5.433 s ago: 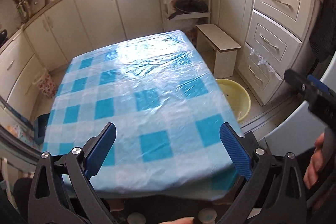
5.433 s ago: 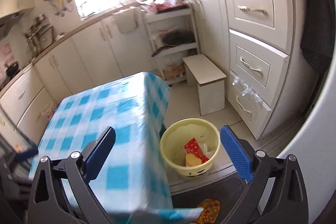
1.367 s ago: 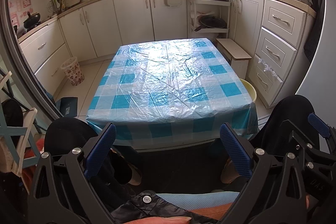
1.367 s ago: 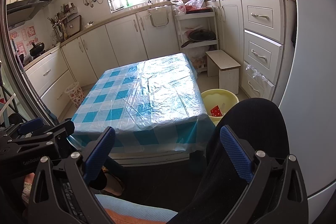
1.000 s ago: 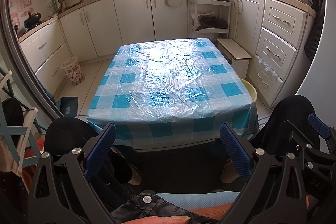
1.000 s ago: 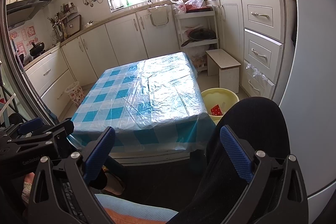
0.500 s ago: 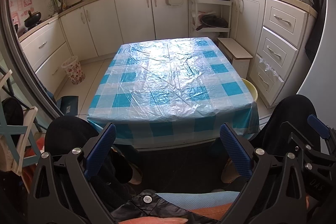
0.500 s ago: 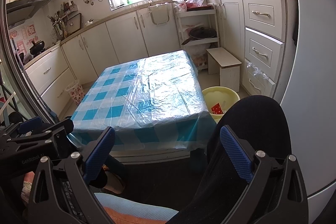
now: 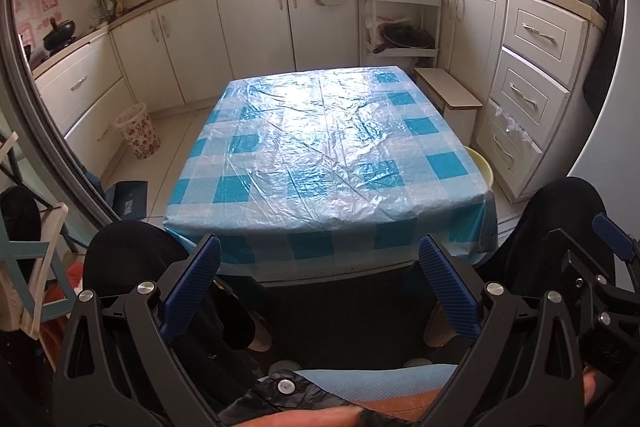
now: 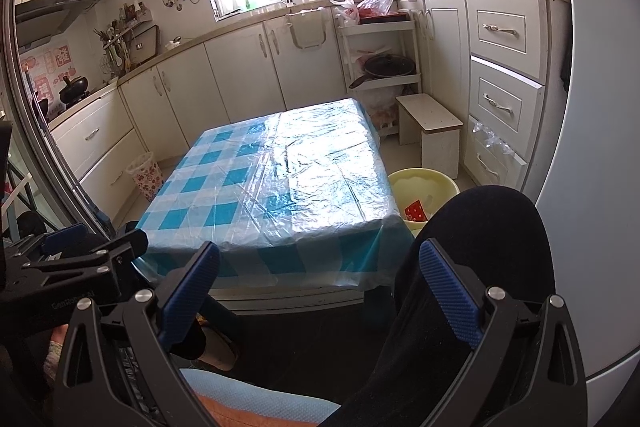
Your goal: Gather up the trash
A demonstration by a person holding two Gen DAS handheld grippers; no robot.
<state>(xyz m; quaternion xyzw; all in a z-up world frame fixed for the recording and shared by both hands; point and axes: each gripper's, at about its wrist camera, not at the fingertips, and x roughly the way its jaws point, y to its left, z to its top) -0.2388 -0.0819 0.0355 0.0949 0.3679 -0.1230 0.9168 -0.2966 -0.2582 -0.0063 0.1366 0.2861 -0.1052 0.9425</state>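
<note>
Nothing moved since earlier | both claws gaping, empty | yellow bin (image 10: 423,183) ahead-right of right claw (image 10: 320,291)

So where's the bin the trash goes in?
Find the table with the blue checked cloth. On the floor at its right side, before the white drawers, sits a pale yellow tub holding a red wrapper, unlike the flowered basket at the left.

white lettering on left gripper (image 10: 76,263) body, too blurred to read.

Left gripper (image 9: 319,277) and right gripper (image 10: 319,281) both spread wide, empty, hovering low above the knees (image 10: 486,227).
</note>
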